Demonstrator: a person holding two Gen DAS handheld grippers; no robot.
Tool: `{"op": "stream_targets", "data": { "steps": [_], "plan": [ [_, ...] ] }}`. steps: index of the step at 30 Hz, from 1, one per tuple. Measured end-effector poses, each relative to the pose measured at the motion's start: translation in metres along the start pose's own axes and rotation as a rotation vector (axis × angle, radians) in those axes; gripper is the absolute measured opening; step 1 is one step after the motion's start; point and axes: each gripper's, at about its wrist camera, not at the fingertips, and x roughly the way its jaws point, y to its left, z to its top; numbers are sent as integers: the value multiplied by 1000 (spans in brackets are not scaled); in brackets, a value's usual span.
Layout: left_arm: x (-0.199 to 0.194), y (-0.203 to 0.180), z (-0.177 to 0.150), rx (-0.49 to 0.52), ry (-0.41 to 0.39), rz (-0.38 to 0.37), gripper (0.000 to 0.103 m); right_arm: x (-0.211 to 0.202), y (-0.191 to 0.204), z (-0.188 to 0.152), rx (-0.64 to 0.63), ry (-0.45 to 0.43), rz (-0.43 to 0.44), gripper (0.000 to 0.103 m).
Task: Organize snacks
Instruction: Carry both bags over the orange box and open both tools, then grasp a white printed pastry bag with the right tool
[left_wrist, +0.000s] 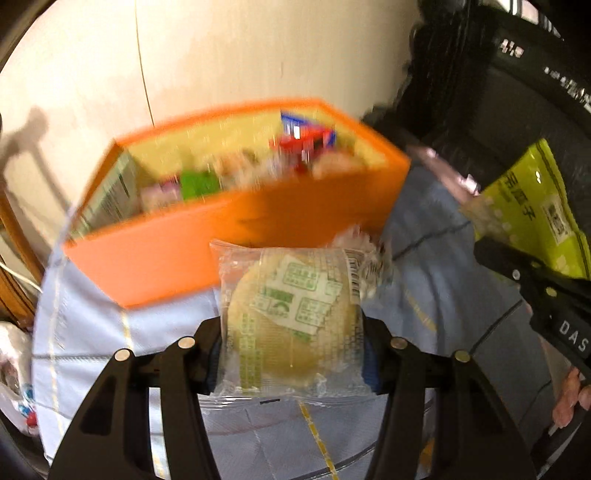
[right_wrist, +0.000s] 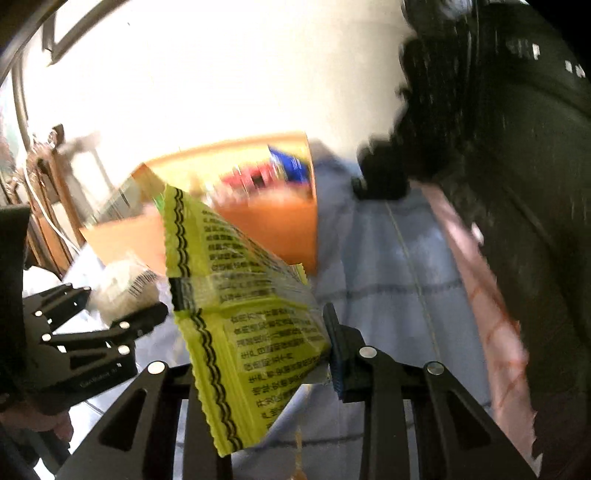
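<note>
Left gripper (left_wrist: 291, 354) clamps clear-wrapped round cake (left_wrist: 291, 314), orange snack box (left_wrist: 236, 229) at 12 o'clock | right gripper (right_wrist: 258, 354) pinches yellow-green packet (right_wrist: 240, 314) | only right wrist view shows packet's printed back; left's shows its front at 3 o'clock

**Setting: domestic room, likely a home**

Orange box (left_wrist: 236, 236) of mixed snack packets stands on a pale blue checked cloth (left_wrist: 436, 266). Behind the box: plain cream wall (left_wrist: 221, 55). Left of the box: wooden furniture (left_wrist: 14, 236) with white cables. Right of it: a dark bag (left_wrist: 517, 92).
</note>
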Motion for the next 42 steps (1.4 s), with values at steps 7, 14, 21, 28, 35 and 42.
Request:
{"op": "stream_targets", "data": {
  "steps": [7,14,21,28,35,42],
  "plan": [
    [-31,21,54,-36,-114,54,55,-10,5,81,10,-133,76,29],
    [-22,63,108,-107,-160,123,55,36,16,140,26,-126,145,29],
    [3,86,131,-180,-155,241,99,69,12,146,45,-97,58,98],
    [-8,112,97,-230,-118,254,99,63,-24,47,108,99,30,100],
    [-17,113,56,-241,-56,265,99,145,9,-11,-131,192,86,99],
    [-5,101,32,-189,7,282,99,184,16,-3,-72,267,203,44]
  ]
}}
